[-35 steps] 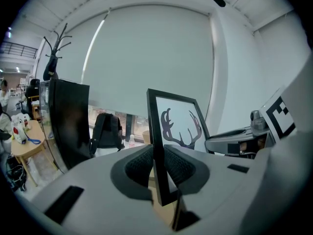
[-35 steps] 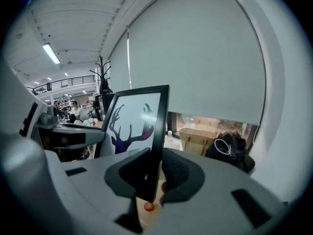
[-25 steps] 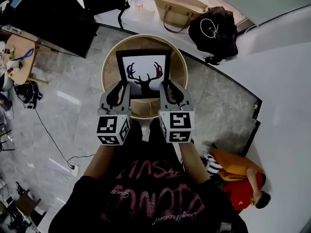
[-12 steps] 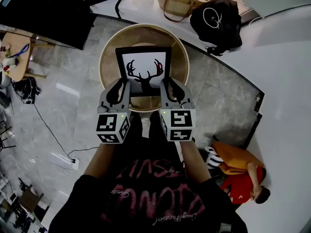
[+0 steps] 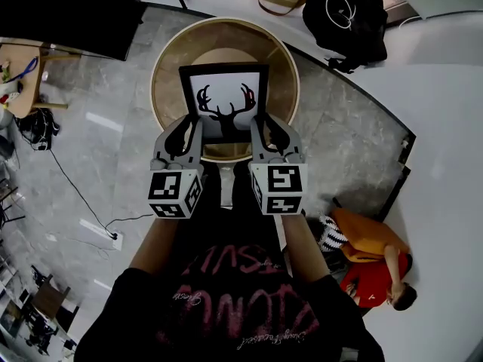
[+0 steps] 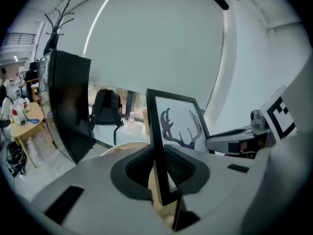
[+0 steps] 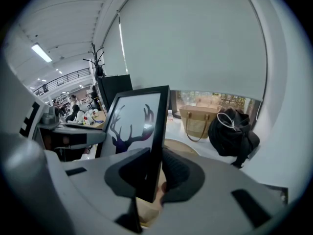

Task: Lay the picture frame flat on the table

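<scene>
Fingers of the left gripper are clamped on the left edge of the picture frame, low down. The right gripper pinches the right edge at the same height. In the head view the gripper bodies cover the frame's lower corners. Each gripper view instead shows the black edge seated firmly between ribbed pads, seen edge-on.

Left of the frame stands a tall black panel, and further left a small cluttered side table. Under the frame is the round wooden worktop. Beyond the frame and to its right, a woven bag and a black backpack sit side by side, clearest in the right gripper view. Right of the frame, a person sits on the floor, visible only from the head view.

The frame stands nearly upright in portrait, its long axis running up. Its antler print faces the holder, antlers uppermost. I cannot tell whether its bottom edge touches the worktop.
</scene>
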`<state>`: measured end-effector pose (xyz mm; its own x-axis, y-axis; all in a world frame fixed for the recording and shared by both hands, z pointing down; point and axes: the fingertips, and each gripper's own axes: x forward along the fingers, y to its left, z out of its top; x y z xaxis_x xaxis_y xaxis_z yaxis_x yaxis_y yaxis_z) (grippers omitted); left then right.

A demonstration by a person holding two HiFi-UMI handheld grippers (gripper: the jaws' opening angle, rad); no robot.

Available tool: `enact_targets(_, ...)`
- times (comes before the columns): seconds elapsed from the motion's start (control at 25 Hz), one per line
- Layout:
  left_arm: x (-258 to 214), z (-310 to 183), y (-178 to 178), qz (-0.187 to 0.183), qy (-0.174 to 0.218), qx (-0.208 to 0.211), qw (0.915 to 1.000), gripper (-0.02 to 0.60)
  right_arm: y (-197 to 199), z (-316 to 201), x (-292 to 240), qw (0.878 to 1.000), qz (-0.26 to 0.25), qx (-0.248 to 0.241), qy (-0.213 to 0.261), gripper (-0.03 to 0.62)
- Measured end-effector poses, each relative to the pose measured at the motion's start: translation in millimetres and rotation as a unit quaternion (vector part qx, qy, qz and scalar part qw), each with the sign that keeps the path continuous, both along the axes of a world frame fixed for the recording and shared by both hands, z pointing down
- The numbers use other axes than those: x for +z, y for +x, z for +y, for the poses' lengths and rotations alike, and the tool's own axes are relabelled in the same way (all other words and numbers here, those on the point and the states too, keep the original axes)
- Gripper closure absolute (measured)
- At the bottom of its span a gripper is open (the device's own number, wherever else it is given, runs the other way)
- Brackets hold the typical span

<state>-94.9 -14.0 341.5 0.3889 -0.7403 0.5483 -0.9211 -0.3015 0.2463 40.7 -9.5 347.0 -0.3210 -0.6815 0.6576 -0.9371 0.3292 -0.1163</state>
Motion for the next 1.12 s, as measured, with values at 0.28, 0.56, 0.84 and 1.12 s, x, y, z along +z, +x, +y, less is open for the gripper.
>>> enact_targets(0.28, 28, 1, 5, -0.002, -0.021, -0.001, 0.9998, 0.509, 5, 3, 28, 1.000, -0.006, 0.002, -0.021, 0.511)
enact_targets(0.56, 50, 3, 1, -0.006, -0.041, -0.001, 0.9991, 0.509, 1, 3, 51, 0.999, -0.008, 0.000, -0.043, 0.511)
enact_targets(0.84, 67, 7, -6, -0.010, -0.056, -0.007, 0.9983, 0.509, -6, 6, 70, 0.998, -0.012, -0.006, -0.058, 0.511)
enact_targets(1.12, 84, 11, -5, -0.010, -0.071, -0.008, 0.9974, 0.509, -5, 9, 86, 0.997, -0.009, -0.011, -0.072, 0.511)
